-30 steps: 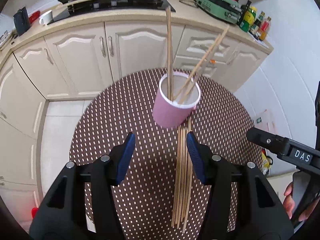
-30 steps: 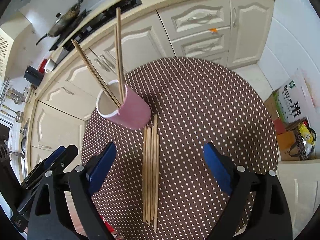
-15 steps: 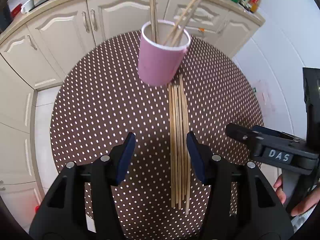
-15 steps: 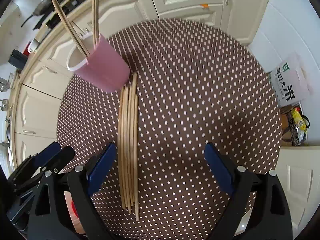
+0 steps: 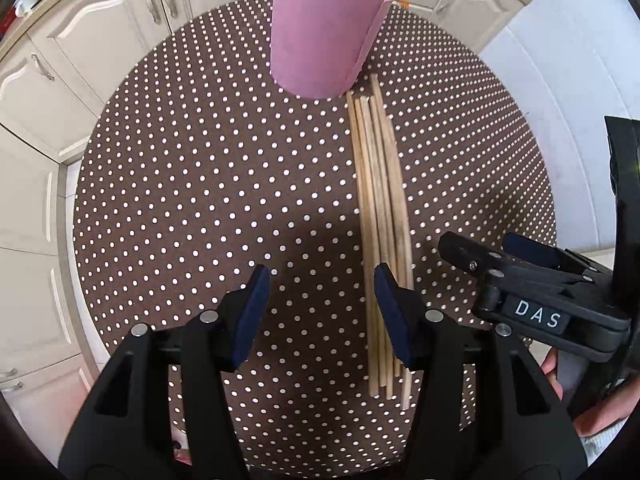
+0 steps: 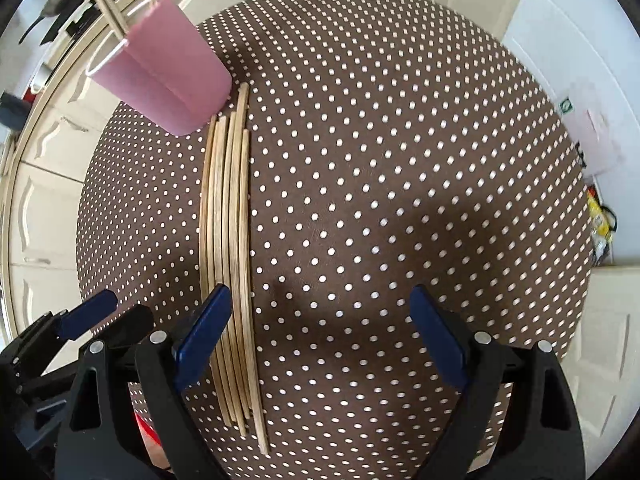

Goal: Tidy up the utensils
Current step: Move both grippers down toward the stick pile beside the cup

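Observation:
A pink paper cup (image 5: 324, 36) stands at the far side of the round dotted table (image 5: 200, 184) and holds a few wooden chopsticks. It also shows in the right wrist view (image 6: 164, 80). Several more chopsticks (image 5: 380, 220) lie side by side in a bundle from the cup toward me, also seen in the right wrist view (image 6: 230, 248). My left gripper (image 5: 320, 312) is open and empty, low over the table, its right finger over the bundle's near end. My right gripper (image 6: 320, 332) is open and empty, its left finger over the bundle.
The right gripper (image 5: 532, 284) shows at the right in the left wrist view, the left gripper (image 6: 60, 328) at the lower left of the right wrist view. Cream kitchen cabinets (image 5: 80, 40) stand beyond the table. A white wall (image 6: 580, 60) is on the right.
Both grippers have come down and forward toward the table, so the cup and bundle look larger and closer. Both stay open and empty.

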A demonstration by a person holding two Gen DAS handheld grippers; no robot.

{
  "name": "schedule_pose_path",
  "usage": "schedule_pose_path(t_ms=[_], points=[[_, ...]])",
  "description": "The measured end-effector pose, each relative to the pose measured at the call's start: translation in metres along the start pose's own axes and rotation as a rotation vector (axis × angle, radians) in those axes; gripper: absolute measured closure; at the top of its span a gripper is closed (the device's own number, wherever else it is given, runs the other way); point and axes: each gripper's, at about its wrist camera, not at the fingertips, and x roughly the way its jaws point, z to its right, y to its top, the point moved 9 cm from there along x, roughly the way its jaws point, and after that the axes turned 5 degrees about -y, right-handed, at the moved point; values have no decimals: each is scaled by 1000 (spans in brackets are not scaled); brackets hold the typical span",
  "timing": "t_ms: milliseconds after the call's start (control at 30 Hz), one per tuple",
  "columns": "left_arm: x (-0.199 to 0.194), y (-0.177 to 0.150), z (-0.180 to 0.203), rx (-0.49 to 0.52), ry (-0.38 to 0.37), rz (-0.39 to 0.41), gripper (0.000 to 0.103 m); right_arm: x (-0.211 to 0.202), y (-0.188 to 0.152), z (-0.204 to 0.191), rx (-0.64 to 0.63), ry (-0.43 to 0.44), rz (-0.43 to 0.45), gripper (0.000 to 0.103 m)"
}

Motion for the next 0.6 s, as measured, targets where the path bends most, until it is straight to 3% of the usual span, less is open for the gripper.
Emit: schedule_pose_path(t_ms=[267, 433, 600], points=[[21, 6, -17, -5, -22, -40, 46, 25, -14, -8, 32, -71, -43, 17], [26, 24, -28, -9, 0, 18, 46, 36, -12, -18, 49, -104, -38, 15], [31, 37, -42, -26, -29, 8, 47, 41, -4, -24, 78, -110, -65, 15]])
